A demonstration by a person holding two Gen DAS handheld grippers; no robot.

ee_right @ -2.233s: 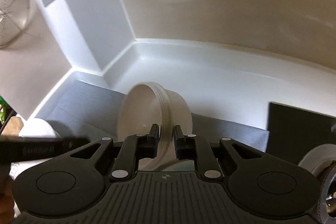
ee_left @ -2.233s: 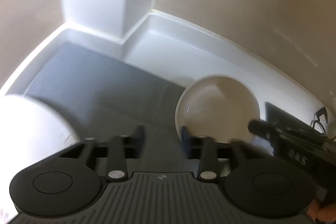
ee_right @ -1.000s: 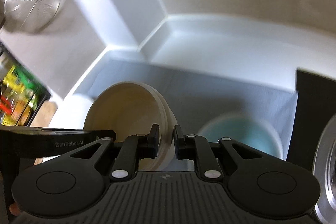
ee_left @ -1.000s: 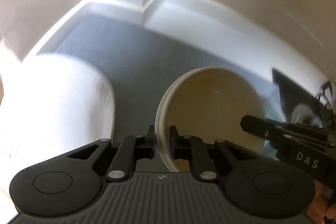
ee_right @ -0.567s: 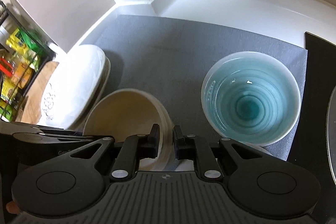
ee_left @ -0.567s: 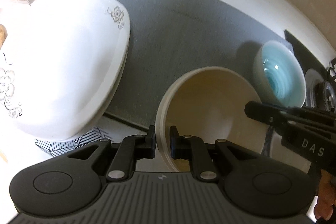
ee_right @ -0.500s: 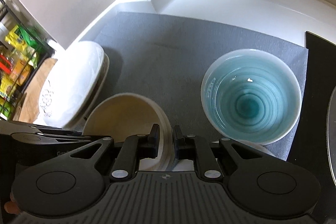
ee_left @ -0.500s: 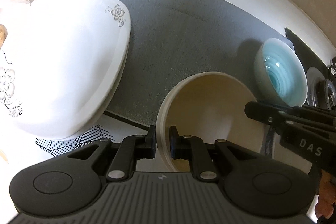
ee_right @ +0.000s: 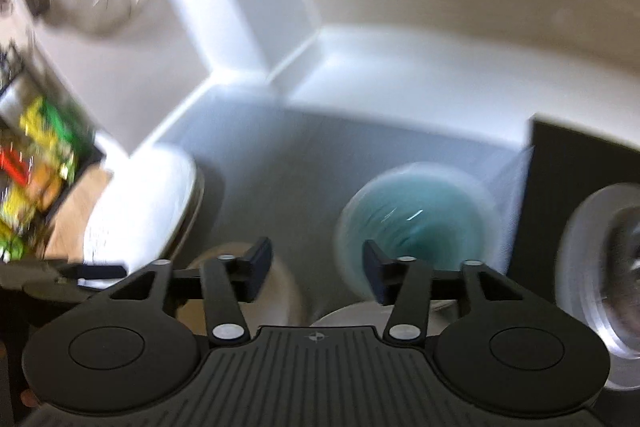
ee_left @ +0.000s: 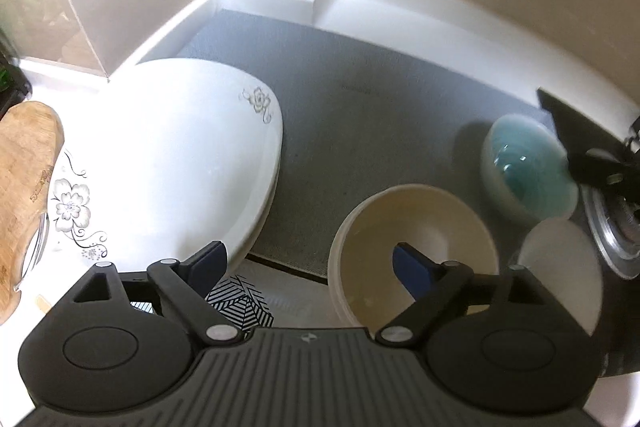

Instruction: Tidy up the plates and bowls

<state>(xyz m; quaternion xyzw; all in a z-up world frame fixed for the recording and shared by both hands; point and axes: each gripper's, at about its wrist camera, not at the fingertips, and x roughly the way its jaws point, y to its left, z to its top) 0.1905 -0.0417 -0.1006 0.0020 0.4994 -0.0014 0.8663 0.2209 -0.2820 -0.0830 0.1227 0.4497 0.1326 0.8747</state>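
Both wrist views angled down, close; share grey mat point(ee_left: 360, 99).

No wording is reading clearly in either view. A small round emblem is sitting on the ribbed black body of the left tongs point(ee_left: 307, 269), too small to make out, and a like mark is showing on the right tongs point(ee_right: 317, 263). A dark burnt-in mark is running along the edge of the wooden board point(ee_left: 28, 179), but its letters are staying illegible. The white plate point(ee_left: 168, 163) is carrying only grey flower drawings, no writing. The coloured packets point(ee_right: 36, 155) at the left of the right view are blurring too much to read.
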